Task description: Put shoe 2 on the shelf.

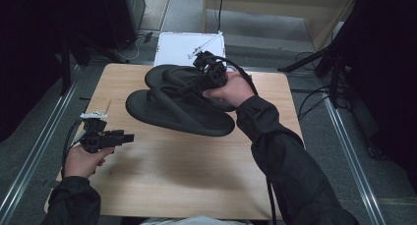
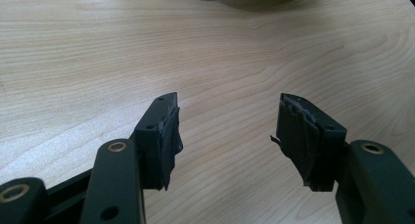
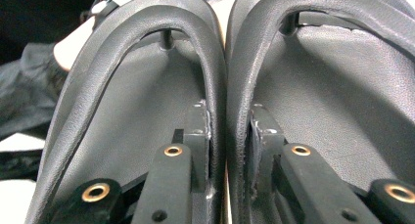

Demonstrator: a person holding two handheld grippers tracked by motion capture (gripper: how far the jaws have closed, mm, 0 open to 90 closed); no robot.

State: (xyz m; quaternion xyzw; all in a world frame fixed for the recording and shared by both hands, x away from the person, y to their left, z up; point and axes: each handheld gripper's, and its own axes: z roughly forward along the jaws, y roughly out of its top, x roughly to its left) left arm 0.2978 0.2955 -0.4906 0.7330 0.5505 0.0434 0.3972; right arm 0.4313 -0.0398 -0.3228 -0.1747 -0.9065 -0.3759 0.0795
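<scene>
On the left of the high view, the left gripper (image 1: pixel 127 137) sits low over the bare wooden surface (image 1: pixel 167 181). A hand (image 1: pixel 81 161) holds it. In the left gripper view its jaws stand wide apart with nothing between them, only wood below.

In the middle lie two black flip-flops (image 1: pixel 179 114). They rest side by side on the far half of the surface, one a bit behind the other. A white board (image 1: pixel 174 47) lies past the far edge.

On the right, the right gripper (image 1: pixel 189 90) reaches in over the flip-flops, held by the other hand (image 1: pixel 231 90). In the right gripper view the jaws are nearly closed. They pinch two straps (image 3: pixel 221 87) together, one strap from each flip-flop, where the straps touch in the middle. So one grip holds both flip-flops at once.

It looks like the step is to lift or carry the pair by the straps. To do it well, keep the squeeze firm, because the straps are smooth and round and could slip out. Lift slowly and straight up so both flip-flops rise together. They may swing and tip, so move gently. If one strap starts to slide, set them down and grab again deeper. The left gripper is free and open, so it can help steady a sole if needed.
</scene>
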